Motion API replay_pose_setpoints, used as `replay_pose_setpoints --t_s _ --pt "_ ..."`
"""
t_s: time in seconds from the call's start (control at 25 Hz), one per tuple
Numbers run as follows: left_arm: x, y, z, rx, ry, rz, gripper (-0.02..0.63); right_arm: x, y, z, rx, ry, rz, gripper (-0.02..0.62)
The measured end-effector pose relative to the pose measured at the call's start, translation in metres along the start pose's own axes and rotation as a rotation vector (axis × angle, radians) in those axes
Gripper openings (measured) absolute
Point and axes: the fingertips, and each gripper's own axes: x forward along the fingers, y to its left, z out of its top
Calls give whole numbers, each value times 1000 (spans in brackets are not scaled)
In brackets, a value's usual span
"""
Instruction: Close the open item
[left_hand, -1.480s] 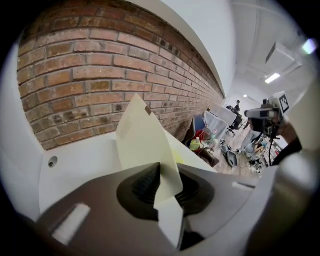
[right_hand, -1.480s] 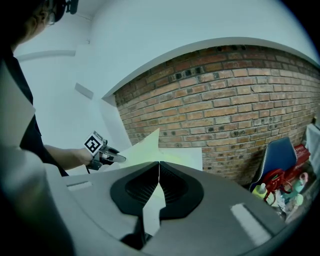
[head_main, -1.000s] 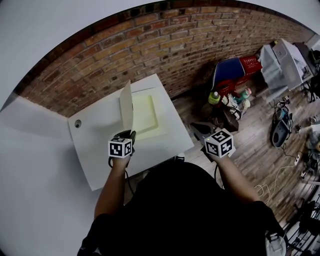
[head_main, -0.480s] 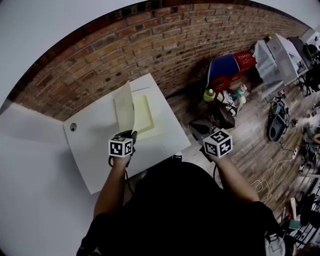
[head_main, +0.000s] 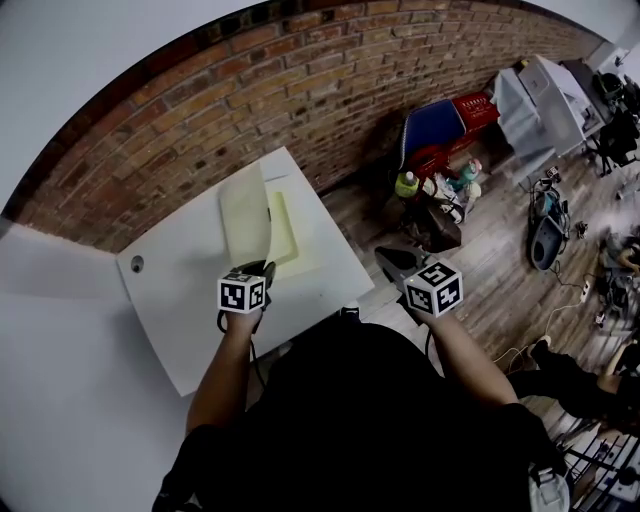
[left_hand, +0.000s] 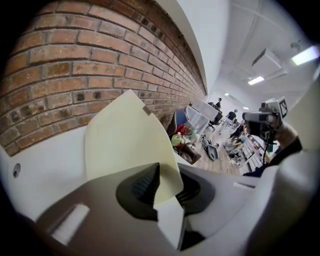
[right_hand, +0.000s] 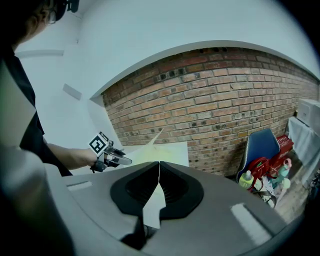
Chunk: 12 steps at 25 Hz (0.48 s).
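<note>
A pale yellow folder lies open on the white table by the brick wall. Its cover stands raised along the folder's left side. My left gripper is shut on the cover's near edge; in the left gripper view the yellow cover runs between the pinching jaws of the left gripper. My right gripper hangs off the table's right edge, shut and empty. From the right gripper I see the left gripper and the folder.
A round hole sits in the table's left part. Behind the table runs the brick wall. On the wooden floor to the right stand a blue chair, red gear, a green-capped bottle and bags. A person is at the lower right.
The raised cover shows more of its broad face than a second ago, with the left gripper still gripping it. The right gripper has stayed put. The head view has swung slightly.
</note>
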Motion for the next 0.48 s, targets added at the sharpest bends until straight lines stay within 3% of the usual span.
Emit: replay_pose_setpoints --t_s 0.48 --pt "27 -7 -9 5 57 -22 49 -14 -6 -16 33 7 -36 6"
